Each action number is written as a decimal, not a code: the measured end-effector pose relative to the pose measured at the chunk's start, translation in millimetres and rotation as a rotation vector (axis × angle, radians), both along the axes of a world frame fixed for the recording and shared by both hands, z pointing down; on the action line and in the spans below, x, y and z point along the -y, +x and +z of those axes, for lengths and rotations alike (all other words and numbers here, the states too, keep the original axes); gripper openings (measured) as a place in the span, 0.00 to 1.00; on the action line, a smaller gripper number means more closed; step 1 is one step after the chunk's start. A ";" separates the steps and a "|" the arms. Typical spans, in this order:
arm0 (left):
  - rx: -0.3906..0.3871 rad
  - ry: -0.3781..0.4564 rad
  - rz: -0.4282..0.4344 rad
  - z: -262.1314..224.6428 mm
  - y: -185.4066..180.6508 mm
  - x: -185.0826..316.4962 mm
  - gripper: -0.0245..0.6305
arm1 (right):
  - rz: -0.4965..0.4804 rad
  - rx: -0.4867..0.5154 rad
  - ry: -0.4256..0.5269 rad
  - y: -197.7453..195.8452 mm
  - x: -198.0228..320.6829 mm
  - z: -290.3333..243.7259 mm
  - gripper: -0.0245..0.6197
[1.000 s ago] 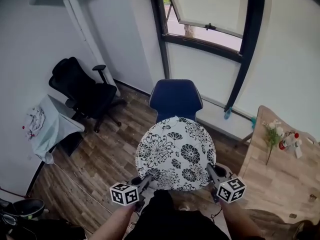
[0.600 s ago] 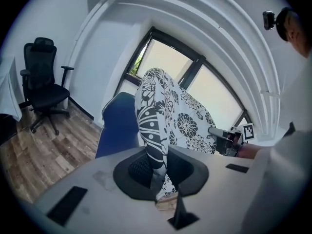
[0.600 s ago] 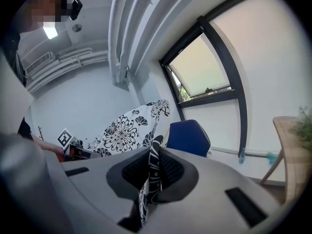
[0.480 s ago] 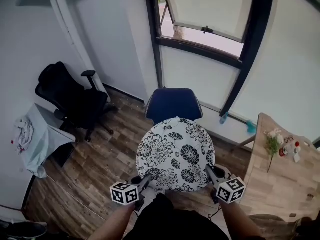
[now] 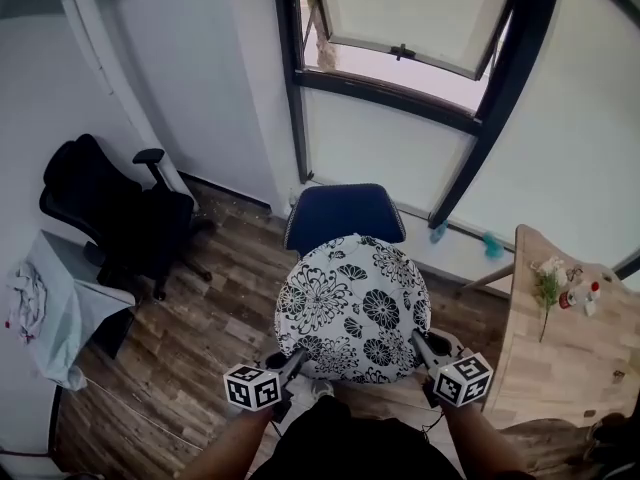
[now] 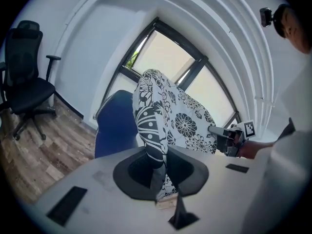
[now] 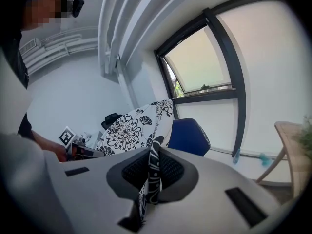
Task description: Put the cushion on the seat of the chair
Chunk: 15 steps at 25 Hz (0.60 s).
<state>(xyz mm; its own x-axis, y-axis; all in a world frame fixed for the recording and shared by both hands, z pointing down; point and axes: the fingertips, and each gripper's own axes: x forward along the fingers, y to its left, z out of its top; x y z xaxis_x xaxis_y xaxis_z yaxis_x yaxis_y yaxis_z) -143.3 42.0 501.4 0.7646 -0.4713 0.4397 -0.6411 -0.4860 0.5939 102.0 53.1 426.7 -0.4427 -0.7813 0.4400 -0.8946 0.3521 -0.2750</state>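
Note:
A round cushion (image 5: 352, 308) with a black and white flower print hangs in the air between my two grippers. My left gripper (image 5: 293, 360) is shut on its near left edge, and my right gripper (image 5: 419, 344) is shut on its near right edge. In the left gripper view the cushion (image 6: 168, 113) rises from the pinched jaws, and the right gripper (image 6: 225, 136) shows beyond it. The right gripper view shows the cushion (image 7: 132, 128) the same way. The blue chair (image 5: 343, 214) stands just past the cushion, under the window; the cushion hides most of its seat.
A black office chair (image 5: 115, 213) stands at the left wall, with a small grey table (image 5: 45, 313) holding a cloth near it. A wooden table (image 5: 565, 343) with flowers and bottles is at the right. The open window (image 5: 400, 28) and white wall close the far side.
Both grippers have carried the cushion toward the blue chair and window. The black office chair and grey table have slid left in the head view. Both grips are unchanged.

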 end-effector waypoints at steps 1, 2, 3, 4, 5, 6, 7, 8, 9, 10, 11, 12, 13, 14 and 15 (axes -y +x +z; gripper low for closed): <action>-0.003 -0.004 0.010 2.7 -2.9 4.5 0.09 | 0.009 -0.004 -0.004 -2.8 4.3 1.9 0.09; -0.006 -0.007 0.020 5.5 -5.8 9.3 0.09 | 0.018 -0.007 -0.007 -5.5 8.9 4.0 0.09; -0.007 -0.010 0.030 8.3 -8.6 14.2 0.09 | 0.028 -0.012 -0.009 -8.0 13.5 6.1 0.09; -0.008 -0.014 0.041 11.1 -11.1 19.0 0.09 | 0.038 -0.015 -0.011 -10.2 17.8 8.0 0.09; -0.009 -0.018 0.052 13.8 -13.2 23.3 0.09 | 0.050 -0.018 -0.014 -12.3 21.5 9.6 0.09; -0.011 -0.023 0.064 16.2 -14.6 27.1 0.09 | 0.062 -0.021 -0.016 -14.2 24.7 10.7 0.09; -0.014 -0.027 0.075 18.2 -15.1 30.7 0.09 | 0.072 -0.024 -0.019 -15.8 27.7 11.6 0.09; -0.017 -0.030 0.085 19.7 -14.7 34.0 0.09 | 0.080 -0.026 -0.022 -17.0 30.4 12.4 0.09; -0.020 -0.032 0.094 20.8 -13.6 36.5 0.09 | 0.086 -0.029 -0.026 -17.8 32.4 13.5 0.09; -0.023 -0.034 0.102 21.7 -12.1 38.1 0.09 | 0.091 -0.031 -0.032 -18.1 33.2 15.2 0.09; -0.026 -0.034 0.108 22.7 -10.6 39.0 0.09 | 0.095 -0.033 -0.039 -17.9 33.3 17.4 0.09; -0.026 -0.035 0.112 24.2 -9.8 40.0 0.09 | 0.099 -0.034 -0.047 -17.2 33.4 20.2 0.09; -0.024 -0.035 0.113 26.5 -9.8 41.4 0.09 | 0.103 -0.035 -0.054 -16.5 34.1 23.3 0.09; -0.018 -0.036 0.113 29.9 -10.3 43.0 0.09 | 0.105 -0.036 -0.061 -16.1 35.6 26.5 0.09; -0.009 -0.038 0.111 34.2 -11.0 44.5 0.09 | 0.104 -0.036 -0.067 -16.2 37.5 29.8 0.09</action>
<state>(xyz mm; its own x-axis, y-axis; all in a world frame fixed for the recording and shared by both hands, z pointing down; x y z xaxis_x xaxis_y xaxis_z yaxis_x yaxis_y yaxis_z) -154.4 -2.5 535.6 0.8154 -0.3664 0.4482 -0.5788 -0.5309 0.6190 85.9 15.6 456.5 -0.3434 -0.7904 0.5073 -0.9352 0.2383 -0.2618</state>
